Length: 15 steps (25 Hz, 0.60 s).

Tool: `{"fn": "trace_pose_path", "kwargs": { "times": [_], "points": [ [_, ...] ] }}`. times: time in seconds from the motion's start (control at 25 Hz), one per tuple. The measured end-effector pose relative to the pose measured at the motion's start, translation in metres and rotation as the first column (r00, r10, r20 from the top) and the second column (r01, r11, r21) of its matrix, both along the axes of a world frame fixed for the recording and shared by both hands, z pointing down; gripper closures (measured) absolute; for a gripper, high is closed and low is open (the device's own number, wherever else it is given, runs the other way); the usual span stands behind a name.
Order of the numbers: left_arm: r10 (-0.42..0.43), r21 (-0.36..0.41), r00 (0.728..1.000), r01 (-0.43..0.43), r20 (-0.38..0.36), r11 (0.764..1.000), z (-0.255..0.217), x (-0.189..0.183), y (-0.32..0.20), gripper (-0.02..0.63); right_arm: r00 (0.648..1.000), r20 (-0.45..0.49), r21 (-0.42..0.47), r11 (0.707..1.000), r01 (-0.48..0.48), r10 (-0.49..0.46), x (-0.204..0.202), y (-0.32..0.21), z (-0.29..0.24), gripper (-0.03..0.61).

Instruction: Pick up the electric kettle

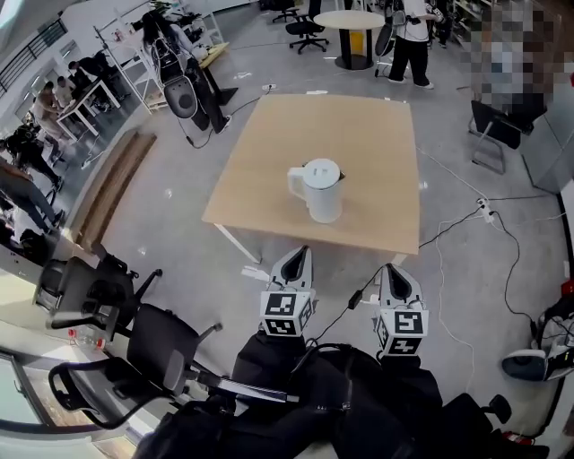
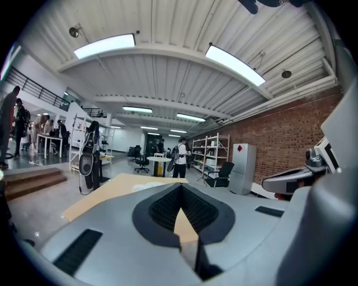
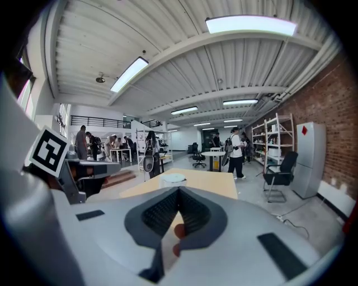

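Now the white kettle (image 1: 320, 190) stands by the tabletop's (image 1: 260, 152) near edge, left gripper (image 1: 301, 252) and right gripper (image 1: 393, 268) both closed, empty, just short of it.

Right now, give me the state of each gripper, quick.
Left gripper: closed, holding nothing.
Right gripper: closed, holding nothing.

A square light wooden table (image 1: 359, 134) is set on a grey concrete floor (image 1: 179, 224), with a round pale table (image 1: 348, 18) farther off. Black office chairs (image 1: 166, 339) are gathered near left — a red brick wall (image 2: 279, 134) is seen at right, lit by long white ceiling panels (image 2: 106, 46).
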<state>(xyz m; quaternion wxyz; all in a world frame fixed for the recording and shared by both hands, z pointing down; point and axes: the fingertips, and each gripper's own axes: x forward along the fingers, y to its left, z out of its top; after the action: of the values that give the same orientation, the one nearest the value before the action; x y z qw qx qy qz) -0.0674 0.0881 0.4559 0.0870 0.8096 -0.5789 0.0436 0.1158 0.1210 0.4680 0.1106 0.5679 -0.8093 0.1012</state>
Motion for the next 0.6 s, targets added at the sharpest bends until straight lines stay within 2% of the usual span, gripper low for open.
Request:
{"fn": "trace_pose_path", "kwargs": {
  "times": [0.28,0.6],
  "points": [
    [-0.009,-0.048,1.000,0.009,0.014,0.999,0.017,0.025,0.020,0.617,0.999,-0.003,-0.052,0.998,0.038,-0.038,0.017,0.018,0.019,0.575],
    [-0.022,-0.077,0.999,0.026,0.048,0.997,0.029,0.029,0.021,0.617,0.998,0.009,-0.083,0.994,0.066,-0.066,0.018,0.015,0.033,0.575]
  ]
}}
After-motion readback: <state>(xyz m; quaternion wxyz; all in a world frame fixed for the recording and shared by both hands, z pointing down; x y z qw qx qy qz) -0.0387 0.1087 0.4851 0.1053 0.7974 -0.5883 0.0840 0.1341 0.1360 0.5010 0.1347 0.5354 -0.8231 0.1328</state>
